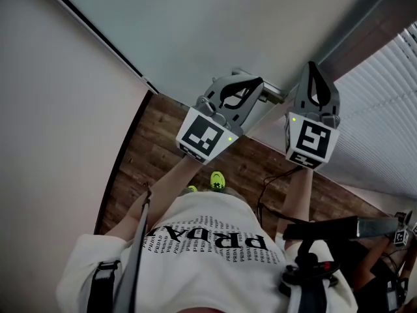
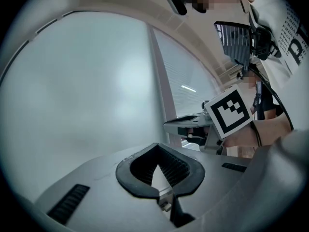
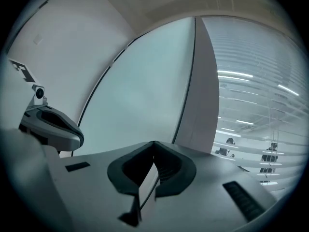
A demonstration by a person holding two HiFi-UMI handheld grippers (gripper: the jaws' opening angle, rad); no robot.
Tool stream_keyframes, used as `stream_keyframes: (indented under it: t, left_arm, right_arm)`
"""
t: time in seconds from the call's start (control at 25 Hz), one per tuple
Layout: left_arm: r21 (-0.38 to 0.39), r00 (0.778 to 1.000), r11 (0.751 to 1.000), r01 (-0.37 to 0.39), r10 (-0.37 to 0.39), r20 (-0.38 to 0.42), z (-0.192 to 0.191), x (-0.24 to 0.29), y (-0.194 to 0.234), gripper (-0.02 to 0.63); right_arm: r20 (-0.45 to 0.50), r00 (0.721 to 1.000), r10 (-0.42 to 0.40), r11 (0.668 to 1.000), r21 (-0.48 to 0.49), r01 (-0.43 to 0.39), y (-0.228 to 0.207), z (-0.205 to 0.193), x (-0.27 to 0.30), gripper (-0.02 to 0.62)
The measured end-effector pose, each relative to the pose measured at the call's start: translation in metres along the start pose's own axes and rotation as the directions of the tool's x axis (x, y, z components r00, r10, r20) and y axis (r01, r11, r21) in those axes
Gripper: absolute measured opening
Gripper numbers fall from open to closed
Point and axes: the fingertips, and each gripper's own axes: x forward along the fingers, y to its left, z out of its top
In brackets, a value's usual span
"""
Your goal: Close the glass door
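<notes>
Cut off by the top edge of the head view: the glass door [image 1: 215,25]. Largely hidden behind the left tongs [image 1: 251,82]: the metal handle [image 1: 275,96]. Half covered by the shirt [image 1: 208,259]: the yellow-green shoes [image 1: 217,180]. Clipped at the lower right corner: dark gear [image 1: 384,272], not identifiable. Too small to make out in the right gripper view: dark shapes [image 3: 227,141] behind the blinds [image 3: 256,81]. Not readable anywhere: whether the left tongs or the right tongs [image 1: 317,70] touch the door.

Left tongs [image 1: 255,82], right tongs [image 1: 311,67]: both shut, arms extended forward.
</notes>
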Motion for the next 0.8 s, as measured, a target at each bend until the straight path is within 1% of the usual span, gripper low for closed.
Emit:
stream_keyframes:
  t: [0.28, 0.52, 0.8]
  left_arm:
    - [-0.006, 1.000, 1.000, 0.007, -0.007, -0.004, -0.004, 0.000, -0.002, 0.003]
    - [-0.013, 1.000, 1.000, 0.024, -0.024, -0.003, -0.002, -0.003, -0.007, 0.003]
    - [-0.009, 1.000, 0.999, 0.031, -0.031, -0.006, 0.007, 0.001, -0.011, 0.003]
  right_arm:
    - [0.002, 1.000, 0.023, 1.000, -0.002, -0.023, 0.013, 0.000, -0.001, -0.003]
    - [-0.021, 0.999, 0.049, 0.998, 0.046, -0.048, 0.026, -0.005, -0.012, -0.003]
    - [-0.031, 0.995, 0.090, 0.995, 0.054, -0.088, 0.034, -0.007, -0.018, -0.003]
